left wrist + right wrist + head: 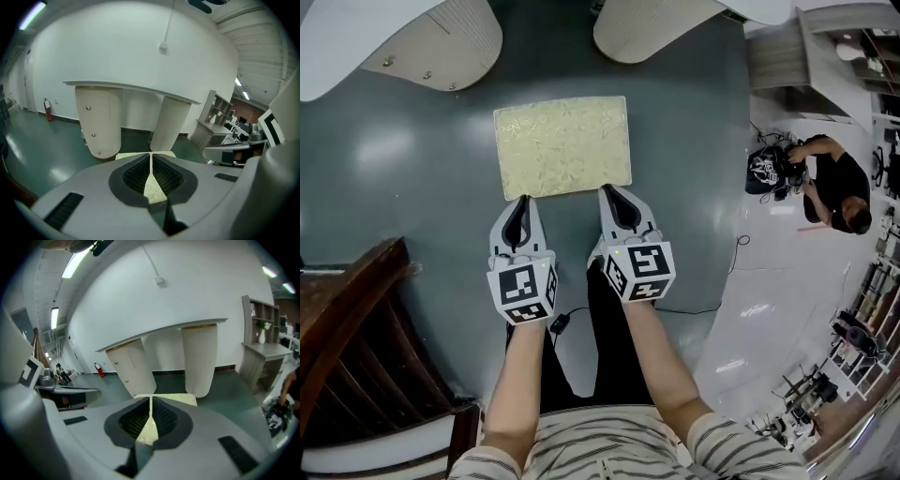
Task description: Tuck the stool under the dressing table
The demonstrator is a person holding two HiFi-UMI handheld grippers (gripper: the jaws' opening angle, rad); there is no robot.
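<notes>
Head view: the stool [562, 147], with a rectangular pale yellow patterned seat, is sitting on the grey-green floor [394, 169], out in front of the dressing table [441, 42] and apart from its two cream pedestals, not under the top. The left gripper [521, 201] and right gripper [610, 192] are pointing side by side at the stool's near edge, tips right at it; contact unclear. Both pairs of jaws are looking pressed together. A dark wooden chair [347, 319] is showing at lower left, and a person [834, 192] is crouching far right. Left gripper view: the jaws are sitting together with nothing clamped between them, the stool seat [125, 156] is lying just beyond and below the tips, and the dressing table [126, 89] is standing further back against the white wall, with a red fire extinguisher [47, 109] far left. Right gripper view: the jaws are likewise pressed together and empty, the stool [187, 399] is sitting just past the tips, the dressing table [159, 331] is standing behind it, and a shelf unit [262, 333] is standing at right.
</notes>
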